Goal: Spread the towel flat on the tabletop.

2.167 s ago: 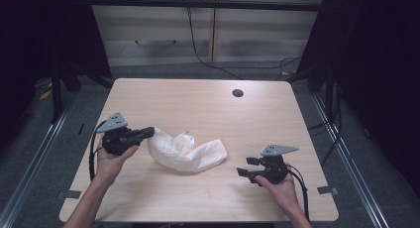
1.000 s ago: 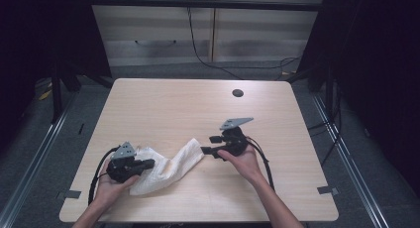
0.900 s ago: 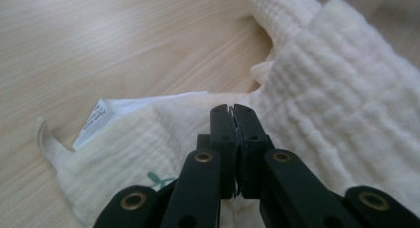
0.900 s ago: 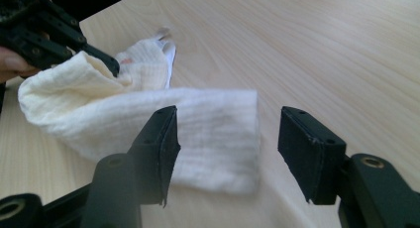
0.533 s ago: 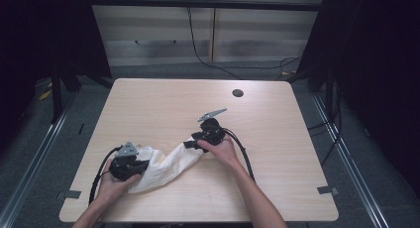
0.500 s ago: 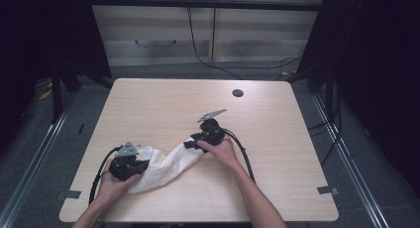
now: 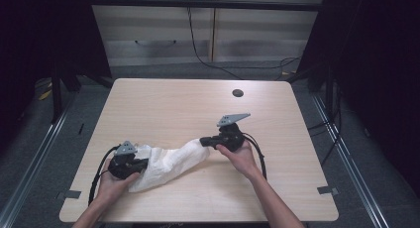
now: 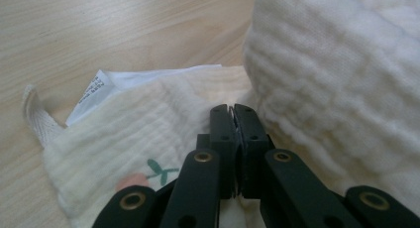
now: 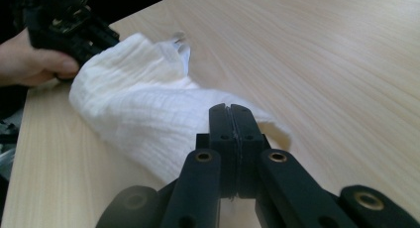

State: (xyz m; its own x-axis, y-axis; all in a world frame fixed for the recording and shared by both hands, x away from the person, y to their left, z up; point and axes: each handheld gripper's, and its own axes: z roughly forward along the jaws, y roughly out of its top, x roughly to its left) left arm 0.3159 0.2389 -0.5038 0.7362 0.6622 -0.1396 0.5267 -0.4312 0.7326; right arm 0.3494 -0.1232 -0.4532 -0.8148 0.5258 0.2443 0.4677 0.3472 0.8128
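I am looking down on a pale wooden counter [image 7: 163, 104] with a white cloth [image 7: 168, 163] stretched across its near half, running from lower left up toward the middle. My left tongs [image 7: 141, 163] sit at the cloth's near-left end, held in my left hand [image 7: 111, 183], and my right tongs [image 7: 204, 142] meet the cloth's far-right end, held in my right hand [image 7: 240, 156]. In the left gripper view the left tongs [image 8: 233, 116] are pressed together on a layer of the cloth [image 8: 148, 119], whose ribbed weave shows a small printed leaf mark; a white care label [image 8: 101, 86] and a woven loop [image 8: 39, 116] stick out at its edge, and a thicker fold of cloth rises just to the right. In the right gripper view the right tongs [image 9: 230, 120] have just been closing and now stand shut on the cloth's [image 9: 143, 119] tip, with fabric caught between the pads. Beyond them the cloth trails across the counter [image 9: 322, 64] to my other hand [image 9: 34, 59] and its tongs. A small dark round hole [image 7: 237, 93] sits near the counter's far edge, well apart from the cloth.
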